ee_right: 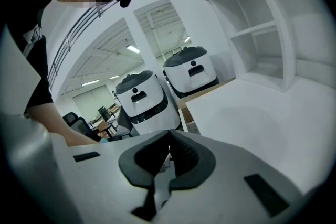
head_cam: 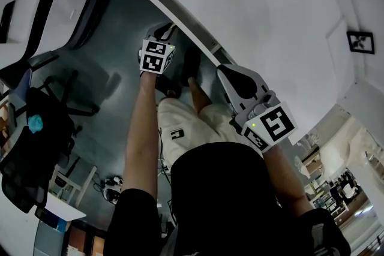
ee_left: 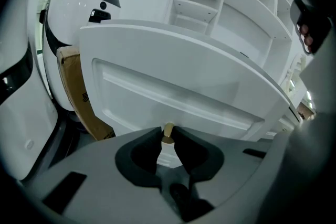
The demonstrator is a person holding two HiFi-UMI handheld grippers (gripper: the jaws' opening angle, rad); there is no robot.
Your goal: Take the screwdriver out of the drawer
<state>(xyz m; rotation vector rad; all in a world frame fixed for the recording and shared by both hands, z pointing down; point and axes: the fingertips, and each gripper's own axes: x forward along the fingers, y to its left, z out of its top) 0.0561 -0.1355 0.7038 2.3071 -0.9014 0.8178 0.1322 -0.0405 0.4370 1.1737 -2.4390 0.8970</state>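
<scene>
1. Jaws of the left gripper (ee_left: pixel 168 138) are clamped on the small brass-coloured round knob (ee_left: pixel 168 130) of the white panelled drawer front (ee_left: pixel 173 86).
2. Slipping looks like the main risk. The knob is tiny, and a pull angled off its axis could pop it from the pads.
3. No view shows the screwdriver; presumably it lies inside the drawer.
4. Only the left gripper view shows this grip. The head view looks down on the white desk top (head_cam: pixel 252 3), whose edge hides the knob.
5. Right gripper (ee_right: pixel 169 140): jaws together and empty, near the desk's edge.
</scene>
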